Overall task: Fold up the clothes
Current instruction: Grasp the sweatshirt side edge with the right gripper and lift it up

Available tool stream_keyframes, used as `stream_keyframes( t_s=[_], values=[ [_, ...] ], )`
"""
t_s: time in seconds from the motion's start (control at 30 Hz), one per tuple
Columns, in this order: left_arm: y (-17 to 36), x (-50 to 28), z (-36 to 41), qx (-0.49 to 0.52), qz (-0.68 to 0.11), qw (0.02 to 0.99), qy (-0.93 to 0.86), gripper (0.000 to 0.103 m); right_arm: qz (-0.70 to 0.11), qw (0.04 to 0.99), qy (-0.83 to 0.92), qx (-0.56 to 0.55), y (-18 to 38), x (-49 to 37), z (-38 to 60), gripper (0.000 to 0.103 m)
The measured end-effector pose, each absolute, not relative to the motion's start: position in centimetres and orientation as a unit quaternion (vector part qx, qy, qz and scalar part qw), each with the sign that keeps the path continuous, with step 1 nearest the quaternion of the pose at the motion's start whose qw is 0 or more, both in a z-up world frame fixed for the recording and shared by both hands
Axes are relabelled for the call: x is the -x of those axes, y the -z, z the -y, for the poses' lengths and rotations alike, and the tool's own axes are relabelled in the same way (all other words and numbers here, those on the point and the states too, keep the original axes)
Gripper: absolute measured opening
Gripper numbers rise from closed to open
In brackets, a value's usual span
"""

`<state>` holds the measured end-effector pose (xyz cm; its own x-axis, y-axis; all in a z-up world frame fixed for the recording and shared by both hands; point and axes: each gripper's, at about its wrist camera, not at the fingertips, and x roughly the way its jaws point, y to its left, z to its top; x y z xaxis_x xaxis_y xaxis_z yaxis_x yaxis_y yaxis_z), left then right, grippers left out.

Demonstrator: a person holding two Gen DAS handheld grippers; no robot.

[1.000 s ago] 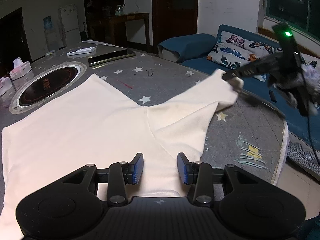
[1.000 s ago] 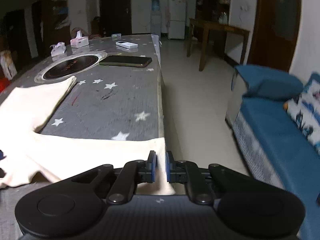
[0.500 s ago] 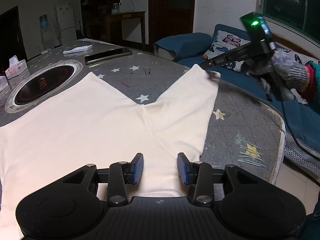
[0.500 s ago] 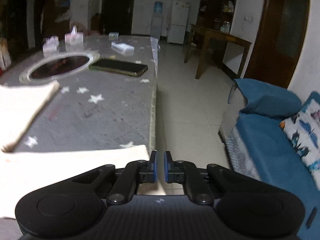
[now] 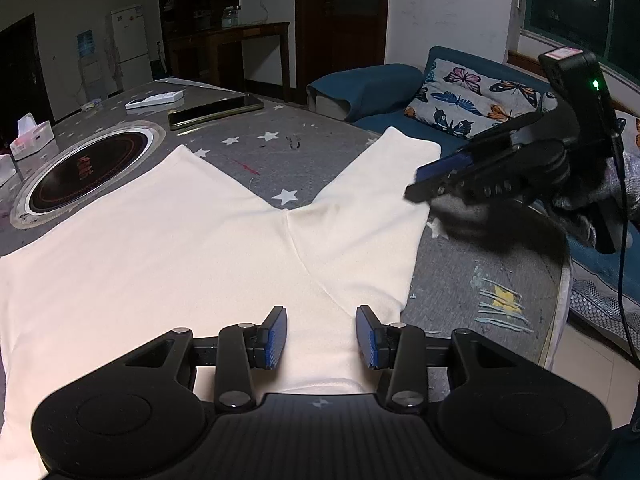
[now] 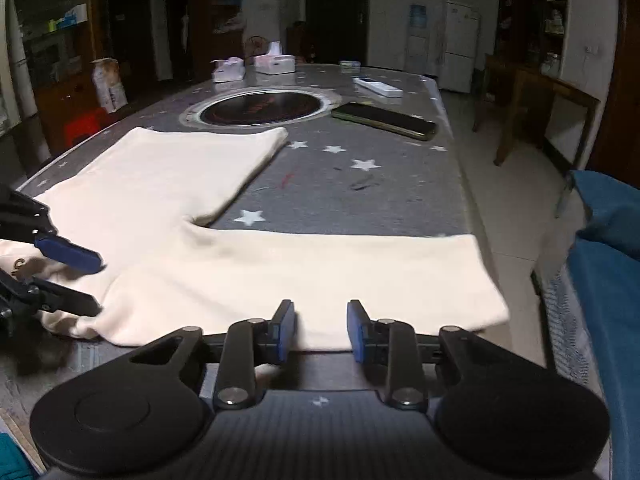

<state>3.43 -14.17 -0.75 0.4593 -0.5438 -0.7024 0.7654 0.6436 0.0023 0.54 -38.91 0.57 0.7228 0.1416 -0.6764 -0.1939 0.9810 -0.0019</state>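
Cream shorts (image 5: 208, 248) flat, both legs splayed apart

The left wrist camera sits low at the near end of the cream garment (image 5: 192, 248), close above it, facing along the bench (image 5: 320, 148) toward the sofa (image 5: 460, 92). The right wrist camera looks from the bench's sofa side across toward the round hob (image 6: 260, 110). Both views share the garment, hob and black phone (image 6: 384, 120).

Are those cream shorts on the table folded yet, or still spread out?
Spread out. The cream shorts lie flat, both legs splayed apart on the table.
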Motion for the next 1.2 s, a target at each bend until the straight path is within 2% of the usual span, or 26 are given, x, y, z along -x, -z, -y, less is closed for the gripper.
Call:
stream_keyframes(
  t_s=[0.17,0.27,0.6,0.7,0.83,1.2],
  values=[
    [0.7,-3.3,14.2,-0.163,-0.343,0.840,0.388,0.042,-0.361,0.932,-0.014,0.000,-0.3,-0.8,42.4,0.028],
    [0.7,-3.3,14.2,-0.165,-0.343,0.840,0.387,0.042,-0.359,0.933,0.017,-0.027,0.0,-1.1,44.6,0.034],
    [0.4,-3.2,14.3,-0.168,-0.344,0.841,0.382,0.042,-0.353,0.925,0.042,-0.135,1.0,-1.9,48.7,0.033],
    [0.3,-3.2,14.4,-0.167,-0.345,0.843,0.378,0.044,-0.347,0.927,0.042,-0.138,1.0,-1.7,48.9,0.019],
    [0.2,-3.3,14.4,-0.163,-0.347,0.844,0.375,0.045,-0.338,0.930,0.042,-0.143,0.7,-1.5,48.8,0.007],
    [0.6,-3.3,15.3,-0.156,-0.348,0.844,0.378,0.045,-0.282,0.944,-0.002,-0.174,-4.5,-0.4,47.7,0.005]
  ],
)
